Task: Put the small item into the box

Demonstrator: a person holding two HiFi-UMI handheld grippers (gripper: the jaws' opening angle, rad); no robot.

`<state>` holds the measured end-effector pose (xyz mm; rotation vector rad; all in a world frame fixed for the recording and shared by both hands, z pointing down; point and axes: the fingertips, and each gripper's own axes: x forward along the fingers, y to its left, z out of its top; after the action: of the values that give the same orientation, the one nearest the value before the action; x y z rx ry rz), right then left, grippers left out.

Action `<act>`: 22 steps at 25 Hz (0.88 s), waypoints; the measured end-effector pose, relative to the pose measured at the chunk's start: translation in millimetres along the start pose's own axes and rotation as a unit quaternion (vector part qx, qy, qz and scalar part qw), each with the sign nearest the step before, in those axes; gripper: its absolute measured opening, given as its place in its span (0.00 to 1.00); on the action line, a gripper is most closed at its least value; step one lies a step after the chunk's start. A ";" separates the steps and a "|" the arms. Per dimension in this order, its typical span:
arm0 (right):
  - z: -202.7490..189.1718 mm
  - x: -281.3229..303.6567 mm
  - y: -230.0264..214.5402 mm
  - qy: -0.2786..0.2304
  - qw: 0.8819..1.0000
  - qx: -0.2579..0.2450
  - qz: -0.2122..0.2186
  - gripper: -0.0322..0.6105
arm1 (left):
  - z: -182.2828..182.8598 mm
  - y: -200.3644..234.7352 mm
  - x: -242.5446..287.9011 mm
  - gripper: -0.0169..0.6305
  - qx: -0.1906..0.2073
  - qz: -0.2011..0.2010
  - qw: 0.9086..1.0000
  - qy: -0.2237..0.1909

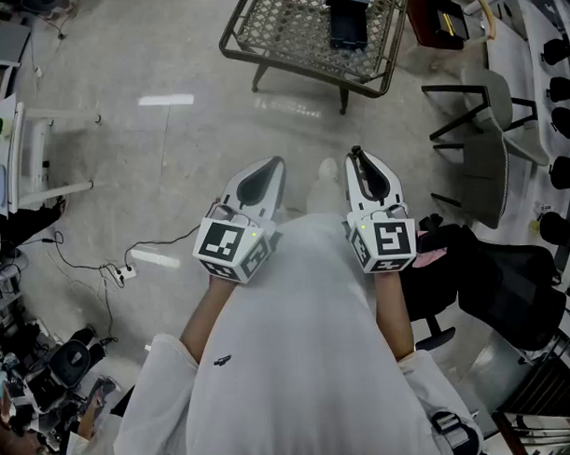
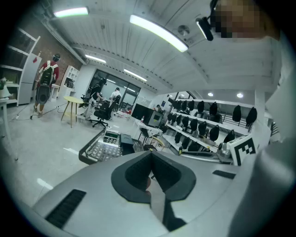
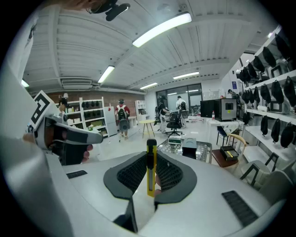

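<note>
the right gripper [image 3: 151, 156] is clenched on a yellow cutter [image 3: 151, 172]. the cutter stands upright between the two dark pads, its black-tipped top poking just above the jaw tips. in the head view this gripper [image 1: 358, 154] sits on the right, held close against the person's white shirt [image 1: 298, 343] and pointing away over the pale floor [image 1: 171, 161].

the left gripper [image 2: 151, 153] has its jaws closed together at the tip, and i can make out nothing held between them. seen from the head it [image 1: 275, 164] lies just left of the right one, near it but apart, and angles slightly toward it.

far ahead of both stands a mesh table [image 1: 260, 57] with a dark box [image 1: 348, 26] on its top, well apart from the grippers and the cutter. the right gripper's camera also shows the table [image 3: 203, 149] beyond the jaws.

a black chair [image 1: 511, 279] stands near on the right. a cable with a power strip [image 1: 125, 271] lies on the floor at left.
</note>
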<state>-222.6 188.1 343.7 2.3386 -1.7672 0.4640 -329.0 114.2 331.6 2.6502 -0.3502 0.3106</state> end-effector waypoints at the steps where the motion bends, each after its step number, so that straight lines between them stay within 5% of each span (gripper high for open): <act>1: 2.7 -10.0 -1.1 -0.007 1.000 0.002 -0.002 0.13 | -1.3 -7.5 -1.7 0.03 0.002 0.000 1.000 -0.002; 22: 2.9 -143.9 -128.8 -0.062 0.997 0.010 0.037 0.13 | -36.4 -195.0 63.3 0.03 0.029 0.022 0.999 -0.025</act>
<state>-134.4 353.6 297.2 2.3691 -1.9182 0.3576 -217.8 287.9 302.7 2.7145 -0.4217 0.2738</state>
